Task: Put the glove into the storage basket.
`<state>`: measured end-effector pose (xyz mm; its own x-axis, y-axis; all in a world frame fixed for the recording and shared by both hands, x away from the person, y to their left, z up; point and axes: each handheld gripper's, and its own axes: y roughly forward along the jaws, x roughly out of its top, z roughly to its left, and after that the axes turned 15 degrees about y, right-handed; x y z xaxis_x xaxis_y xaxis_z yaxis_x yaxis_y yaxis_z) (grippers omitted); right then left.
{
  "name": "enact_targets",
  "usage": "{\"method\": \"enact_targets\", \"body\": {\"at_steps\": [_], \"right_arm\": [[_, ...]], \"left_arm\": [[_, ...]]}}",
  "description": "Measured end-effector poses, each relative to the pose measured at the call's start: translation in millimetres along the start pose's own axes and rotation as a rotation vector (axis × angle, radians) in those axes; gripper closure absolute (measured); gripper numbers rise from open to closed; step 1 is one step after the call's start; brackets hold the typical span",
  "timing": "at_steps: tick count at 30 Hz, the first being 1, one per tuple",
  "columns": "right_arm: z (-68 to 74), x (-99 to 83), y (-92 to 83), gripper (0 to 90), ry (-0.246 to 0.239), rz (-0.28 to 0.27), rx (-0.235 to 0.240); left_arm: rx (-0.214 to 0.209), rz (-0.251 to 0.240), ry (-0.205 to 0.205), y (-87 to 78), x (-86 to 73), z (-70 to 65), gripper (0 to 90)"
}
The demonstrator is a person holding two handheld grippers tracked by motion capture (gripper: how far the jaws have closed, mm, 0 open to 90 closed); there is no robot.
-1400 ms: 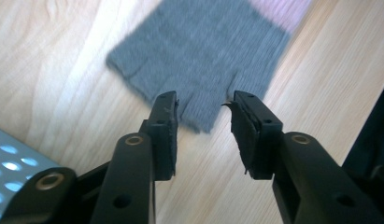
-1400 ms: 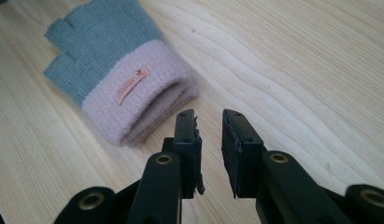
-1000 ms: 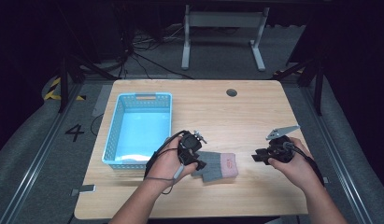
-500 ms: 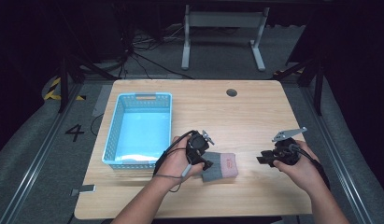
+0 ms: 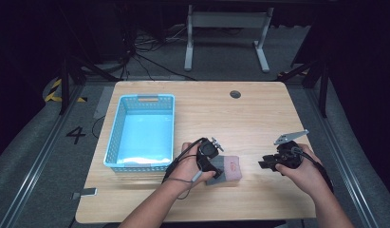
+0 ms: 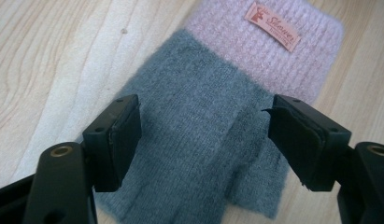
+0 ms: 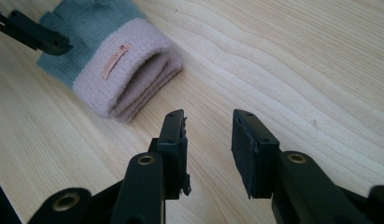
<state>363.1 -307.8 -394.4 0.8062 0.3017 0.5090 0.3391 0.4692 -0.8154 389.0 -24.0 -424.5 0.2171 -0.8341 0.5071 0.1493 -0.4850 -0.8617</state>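
forearms entering from near table edge. left gripper [image 5: 212,161] over grey part of knitted glove [image 5: 225,169], jaws just been opening, now spread wide on either side of the knit, pads not pressing it. glove flat on wooden table [image 5: 249,118], pink cuff with small label toward right gripper [image 5: 268,164]. right gripper near cuff, jaws parted, nothing between. blue basket [image 5: 143,133] farther left, apart from glove. round hole [image 5: 235,94] near far edge.
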Motion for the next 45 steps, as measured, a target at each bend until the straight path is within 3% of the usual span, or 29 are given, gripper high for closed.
{"method": "enact_targets", "body": {"at_steps": [7, 22, 39, 45], "right_arm": [[1.4, -0.3, 1.9, 64.3, 0.0, 0.001, 0.007], [2.3, -0.4, 4.5, 62.2, -0.003, -0.001, 0.009], [3.1, -0.4, 7.8, 60.8, -0.002, 0.0, 0.009], [3.9, -0.6, 7.8, 59.6, -0.014, -0.008, 0.009]], "left_arm": [[0.032, 0.033, 0.032, 8.7, 2.6, -2.5, 25.8], [0.049, 0.098, 0.08, 17.1, 7.3, -6.7, 25.9], [0.046, 0.166, 0.076, 17.9, 16.1, -9.3, 36.9], [0.036, 0.174, 0.095, 17.0, 18.6, -13.0, 50.3]]}}
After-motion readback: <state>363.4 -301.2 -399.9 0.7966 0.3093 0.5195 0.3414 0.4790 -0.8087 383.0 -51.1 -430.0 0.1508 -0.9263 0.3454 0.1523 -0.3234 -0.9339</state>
